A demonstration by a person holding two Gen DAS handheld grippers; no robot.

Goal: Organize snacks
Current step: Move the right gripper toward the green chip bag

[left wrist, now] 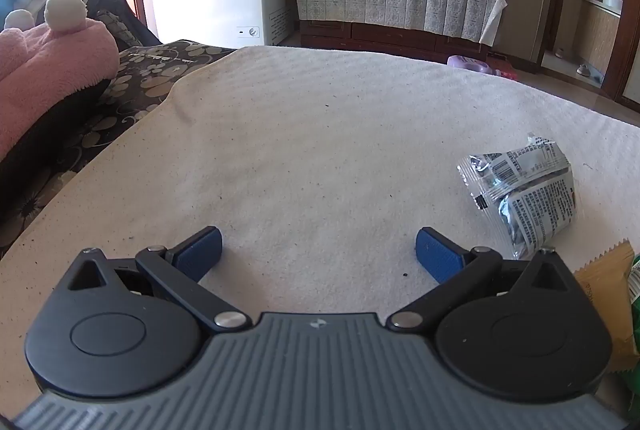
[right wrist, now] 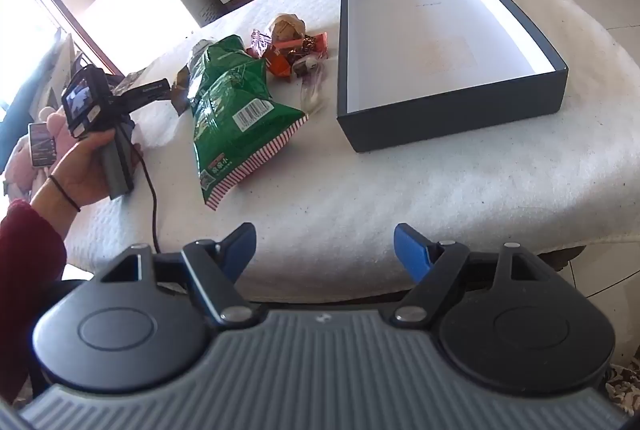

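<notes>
Left wrist view shows our left gripper with its jaws spread wide and nothing between them, only the white cloth that covers the desk. Ahead of the right jaw and off to its right lies a silver packet with black print, apart from the blue pad. Just beside the right jaw's housing, at the frame edge, we see the corner of a tan wrapper. Far off to the left of the left jaw sits a pink plush thing.

From the right wrist view, our right gripper has its jaws apart too, holding nothing, above the near edge of the desk. Ahead of the left jaw lies a green snack bag with a red-striped end. Beyond it, a small heap of snacks in orange, red and brown wrappers sits just beside the left wall of a dark box with a white inside. The box stands ahead of the right jaw and nothing lies in it. Well off to the left of the left jaw, our left hand grips the handle of the other gripper.
</notes>
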